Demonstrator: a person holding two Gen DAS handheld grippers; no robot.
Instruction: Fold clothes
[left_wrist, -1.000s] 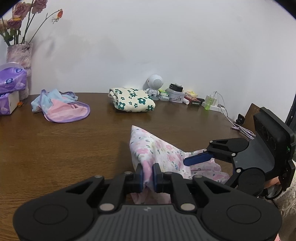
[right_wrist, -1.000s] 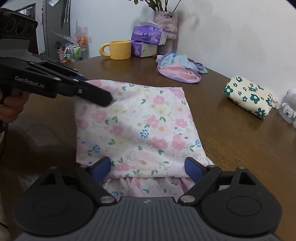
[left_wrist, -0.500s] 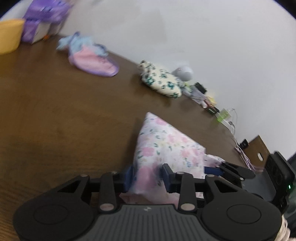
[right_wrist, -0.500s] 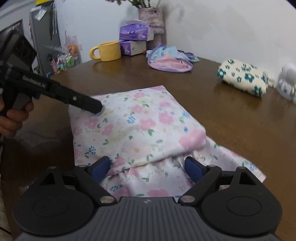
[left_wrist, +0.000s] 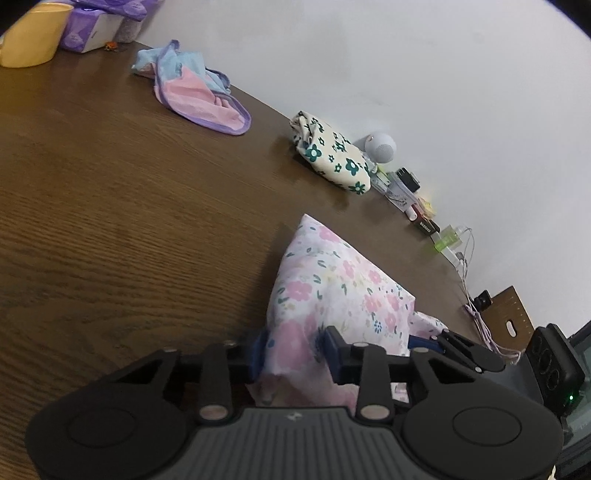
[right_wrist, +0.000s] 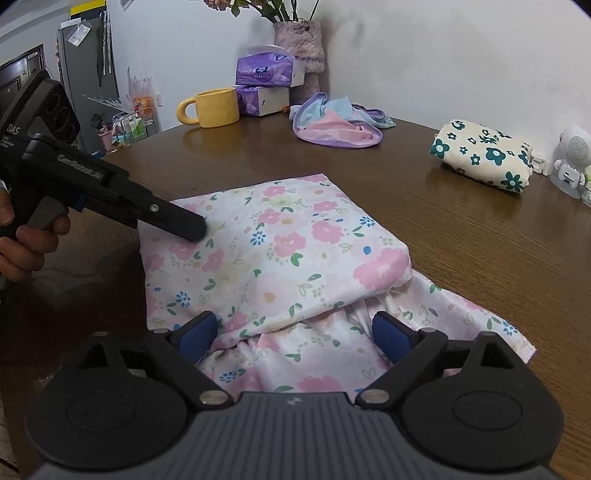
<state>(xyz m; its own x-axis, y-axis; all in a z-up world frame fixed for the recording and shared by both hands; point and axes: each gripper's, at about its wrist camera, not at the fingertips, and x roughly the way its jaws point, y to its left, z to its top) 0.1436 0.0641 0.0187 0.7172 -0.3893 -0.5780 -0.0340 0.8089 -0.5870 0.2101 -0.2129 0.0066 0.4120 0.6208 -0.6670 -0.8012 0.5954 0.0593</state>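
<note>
A pink floral garment lies part folded on the brown wooden table, its top layer doubled over a lower layer that sticks out toward me. My left gripper has its jaws partly apart with a fold of this floral garment between them. It shows in the right wrist view resting on the garment's left edge. My right gripper is open, its blue pads on either side of the near edge, not clamping it.
A folded cream garment with green flowers and a crumpled pink, blue and purple garment lie at the back. A yellow mug, tissue packs, a vase, a white robot toy and small items with cables stand along the wall.
My left gripper has opened partly, from clamped tight on the fabric to a wider gap, and tilted. The garment's top layer has been laid down over the lower layer.
</note>
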